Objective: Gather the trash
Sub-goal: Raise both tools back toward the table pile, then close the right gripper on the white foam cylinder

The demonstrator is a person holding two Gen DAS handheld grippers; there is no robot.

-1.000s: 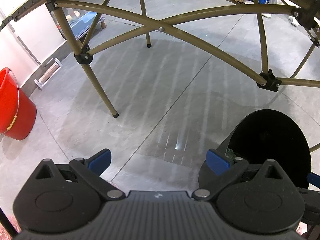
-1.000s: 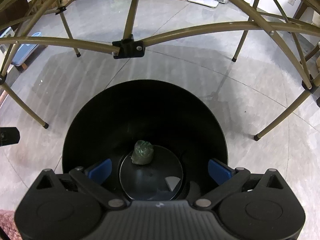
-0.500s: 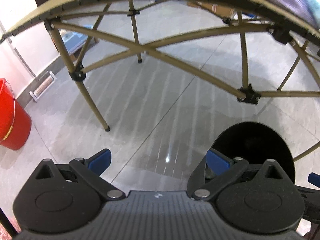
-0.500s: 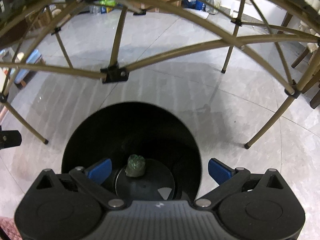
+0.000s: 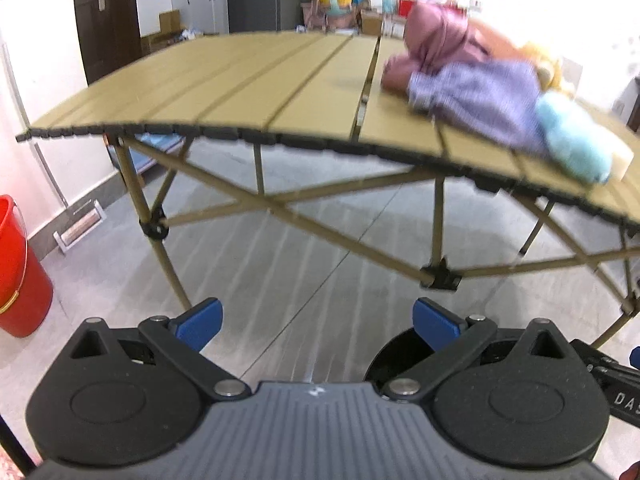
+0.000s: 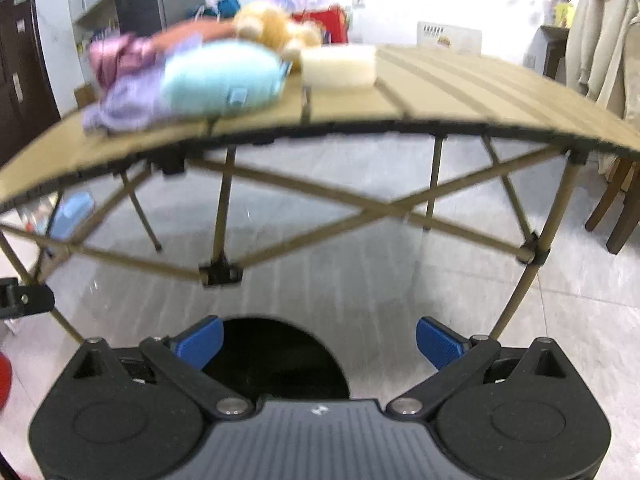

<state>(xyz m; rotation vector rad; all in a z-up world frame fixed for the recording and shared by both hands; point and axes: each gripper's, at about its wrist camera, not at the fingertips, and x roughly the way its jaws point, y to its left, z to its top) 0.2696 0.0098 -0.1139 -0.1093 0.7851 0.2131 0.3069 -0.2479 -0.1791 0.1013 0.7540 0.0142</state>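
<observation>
A black round trash bin (image 6: 276,354) stands on the floor just below my right gripper (image 6: 318,340), which is open and empty above its near rim. The bin's inside is hidden now. In the left wrist view the bin (image 5: 394,354) shows at the lower right, behind my left gripper (image 5: 316,322), which is open and empty over the floor. A tan slatted folding table (image 5: 280,92) stands ahead, also in the right wrist view (image 6: 460,92).
On the table lie purple and pink cloths (image 5: 476,92), a light blue plush (image 6: 220,78), a tan plush toy (image 6: 272,26) and a cream block (image 6: 338,66). A red bucket (image 5: 18,268) stands at the left wall. Wooden chair legs (image 6: 616,208) stand at right.
Both grippers have risen and tilted up, from looking down under the table to level with its top. The bin has dropped low in both views; the green wad inside is out of sight.
</observation>
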